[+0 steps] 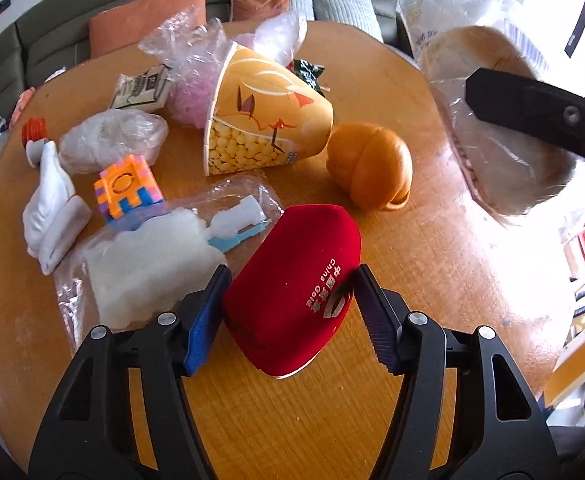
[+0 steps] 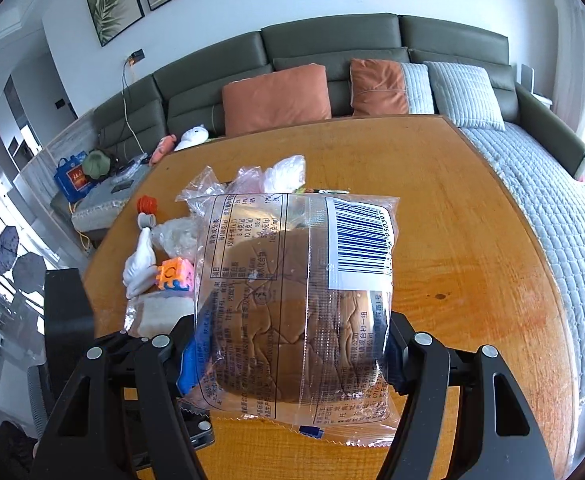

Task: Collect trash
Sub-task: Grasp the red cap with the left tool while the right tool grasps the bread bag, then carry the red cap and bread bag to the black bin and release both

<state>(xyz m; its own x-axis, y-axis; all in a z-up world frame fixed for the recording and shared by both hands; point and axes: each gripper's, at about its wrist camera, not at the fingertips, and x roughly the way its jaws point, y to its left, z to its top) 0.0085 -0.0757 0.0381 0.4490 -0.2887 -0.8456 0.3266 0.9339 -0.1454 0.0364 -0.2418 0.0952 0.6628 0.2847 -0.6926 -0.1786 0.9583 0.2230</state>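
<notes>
My left gripper (image 1: 290, 280) is closed around a red velvet box (image 1: 296, 288) with white "China Gold" print, and both pads touch its sides just above the wooden table (image 1: 432, 264). My right gripper (image 2: 288, 344) is shut on a clear bread bag (image 2: 292, 300) with a bun inside, held above the table; the bag also shows in the left wrist view (image 1: 492, 120). Trash lies beyond the box: a tipped paper popcorn cup (image 1: 264, 116), clear plastic wrappers (image 1: 188, 44), a white wad in plastic (image 1: 152, 264) and a crumpled bag (image 1: 110, 144).
A bread roll (image 1: 368, 166), a coloured puzzle cube (image 1: 126, 188), a white sock (image 1: 50, 220), a small carton (image 1: 140, 88) and an orange cap (image 1: 34, 130) also lie on the table. A green sofa with cushions (image 2: 276, 96) stands behind it.
</notes>
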